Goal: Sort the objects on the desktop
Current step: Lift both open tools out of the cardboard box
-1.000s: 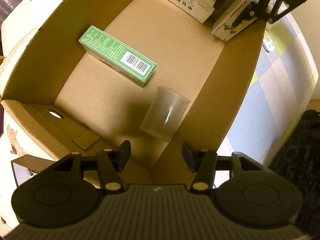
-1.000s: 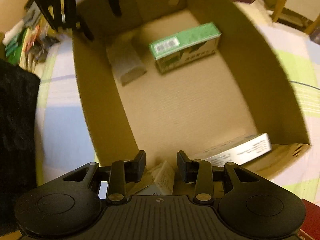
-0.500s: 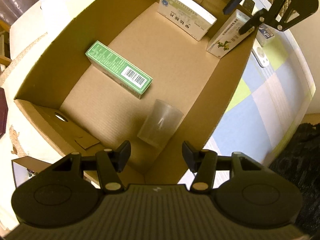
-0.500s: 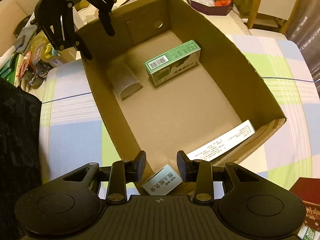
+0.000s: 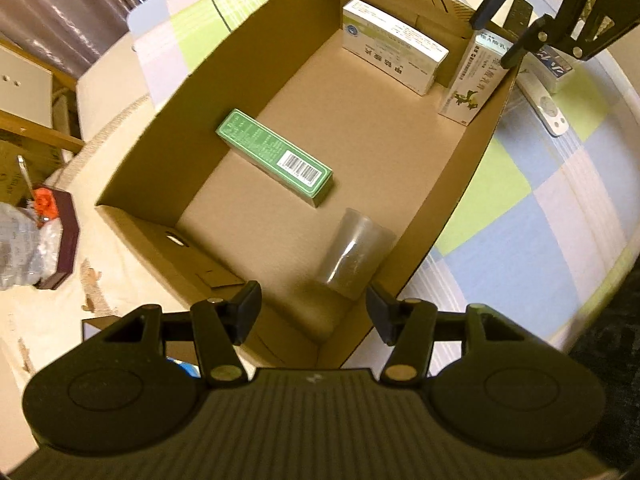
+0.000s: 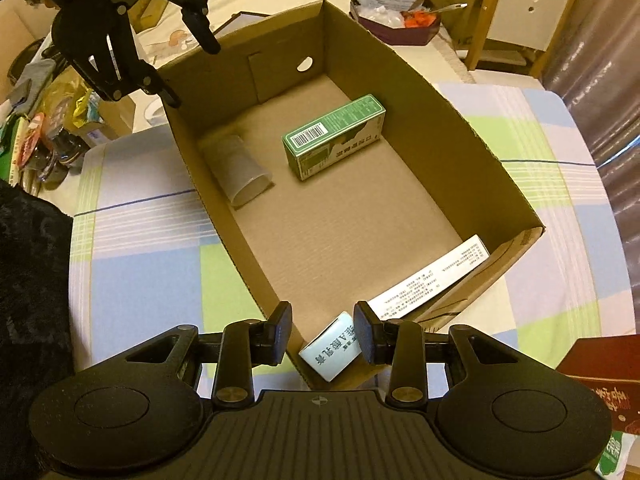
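Observation:
An open cardboard box (image 5: 452,184) (image 6: 224,232) holds a green carton (image 5: 276,158) (image 6: 334,136), a clear plastic cup (image 5: 354,254) (image 6: 238,170) on its side, a flat white box (image 5: 392,50) (image 6: 430,278) and a tall white box (image 5: 474,78) (image 6: 332,346) leaning in a corner. My left gripper (image 5: 312,312) (image 6: 180,54) is open and empty above the cup end of the box. My right gripper (image 6: 322,332) (image 5: 500,20) is open and empty above the corner with the tall white box.
The box sits on a checked cloth (image 6: 144,264). A white remote (image 5: 544,106) lies beside the box. A dark tray with food and a spoon (image 6: 400,20) stands behind it. A dark red box (image 6: 600,376) is at the near right. Clutter (image 6: 40,136) lies at the left.
Both grippers have risen and pulled back from the box, so more of the box and table shows. The right gripper has left the tall white box leaning in the corner.

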`<state>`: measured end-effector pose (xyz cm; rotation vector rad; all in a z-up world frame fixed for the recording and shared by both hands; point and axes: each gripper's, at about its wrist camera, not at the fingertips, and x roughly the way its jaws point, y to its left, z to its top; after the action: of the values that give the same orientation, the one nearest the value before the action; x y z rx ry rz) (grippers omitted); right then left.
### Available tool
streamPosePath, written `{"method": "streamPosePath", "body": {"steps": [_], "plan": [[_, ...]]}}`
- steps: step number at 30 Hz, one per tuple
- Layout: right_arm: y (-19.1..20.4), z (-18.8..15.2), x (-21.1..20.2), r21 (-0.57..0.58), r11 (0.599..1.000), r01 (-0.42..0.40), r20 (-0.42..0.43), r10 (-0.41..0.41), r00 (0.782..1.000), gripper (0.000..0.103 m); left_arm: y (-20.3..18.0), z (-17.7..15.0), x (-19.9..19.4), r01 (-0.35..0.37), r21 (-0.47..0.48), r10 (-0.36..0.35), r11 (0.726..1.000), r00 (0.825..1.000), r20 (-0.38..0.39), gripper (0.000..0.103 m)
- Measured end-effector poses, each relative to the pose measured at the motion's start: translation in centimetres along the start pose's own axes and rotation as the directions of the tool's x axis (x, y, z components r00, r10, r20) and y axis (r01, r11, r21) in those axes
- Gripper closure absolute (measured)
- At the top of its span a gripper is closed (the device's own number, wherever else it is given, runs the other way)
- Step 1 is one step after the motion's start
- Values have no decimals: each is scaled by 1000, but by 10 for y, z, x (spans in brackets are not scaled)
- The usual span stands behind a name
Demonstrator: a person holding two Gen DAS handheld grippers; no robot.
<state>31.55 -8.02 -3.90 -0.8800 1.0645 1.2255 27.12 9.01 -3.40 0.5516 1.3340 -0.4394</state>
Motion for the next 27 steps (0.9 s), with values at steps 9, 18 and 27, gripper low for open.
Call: {"method": "streamPosePath", "body": {"steps": [9, 18, 27], "plan": [[15, -6, -13, 0, 999, 46, 30, -46, 999, 65, -16, -10, -21, -90, 6, 89, 996, 996, 22, 45], [33, -17, -35, 32, 994, 103, 128, -106, 986, 65, -44, -19, -43, -229, 19, 227, 973, 971, 71, 45], [52, -52, -64, 141, 980, 140, 272, -174, 946, 65, -82, -20, -62, -279, 15, 274, 960, 951, 143, 40]]}}
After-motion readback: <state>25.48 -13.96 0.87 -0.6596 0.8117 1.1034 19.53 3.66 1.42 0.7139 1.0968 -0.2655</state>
